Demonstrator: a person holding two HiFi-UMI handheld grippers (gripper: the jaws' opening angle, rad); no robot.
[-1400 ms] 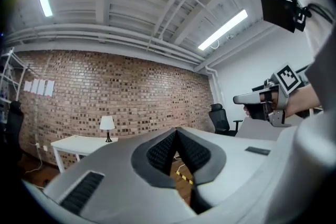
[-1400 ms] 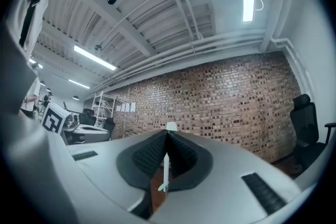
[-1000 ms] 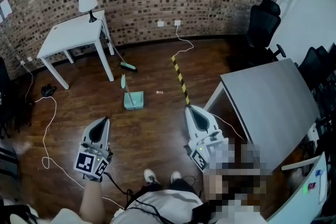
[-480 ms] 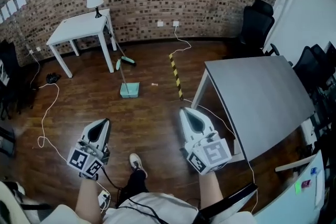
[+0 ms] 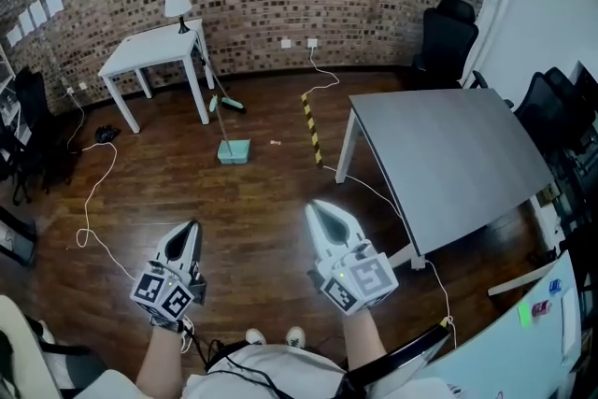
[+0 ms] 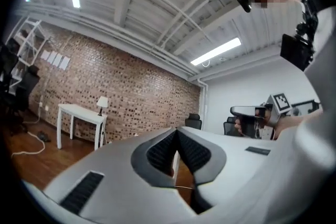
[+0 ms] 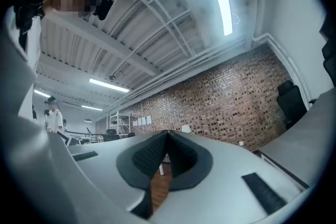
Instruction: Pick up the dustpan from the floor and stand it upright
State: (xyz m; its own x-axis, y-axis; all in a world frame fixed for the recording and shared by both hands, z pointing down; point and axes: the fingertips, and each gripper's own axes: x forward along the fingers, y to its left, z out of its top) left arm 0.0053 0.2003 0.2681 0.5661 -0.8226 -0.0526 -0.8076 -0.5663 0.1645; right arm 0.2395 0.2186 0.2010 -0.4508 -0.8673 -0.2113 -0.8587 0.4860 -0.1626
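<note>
The teal dustpan (image 5: 234, 151) lies on the wooden floor well ahead, and its long handle (image 5: 222, 119) slants up toward the white table. My left gripper (image 5: 192, 227) is held low at the lower left of the head view, shut with nothing in it. My right gripper (image 5: 312, 208) is beside it, also shut and empty. Both are far from the dustpan. In the left gripper view the jaws (image 6: 176, 131) meet at the tip, and the right gripper (image 6: 257, 113) shows off to the side. In the right gripper view the jaws (image 7: 167, 135) are closed on nothing.
A white table (image 5: 154, 59) with a lamp (image 5: 177, 5) stands by the brick wall, a broom (image 5: 230, 104) at its leg. A large grey table (image 5: 448, 154) fills the right. Yellow-black tape (image 5: 311, 128) and white cables (image 5: 93, 201) lie on the floor. Black chairs (image 5: 447, 37) stand at the back right.
In the head view the dustpan now sits higher and smaller, and the grey table has come further into the frame. Both grippers stay shut, low in the view.
</note>
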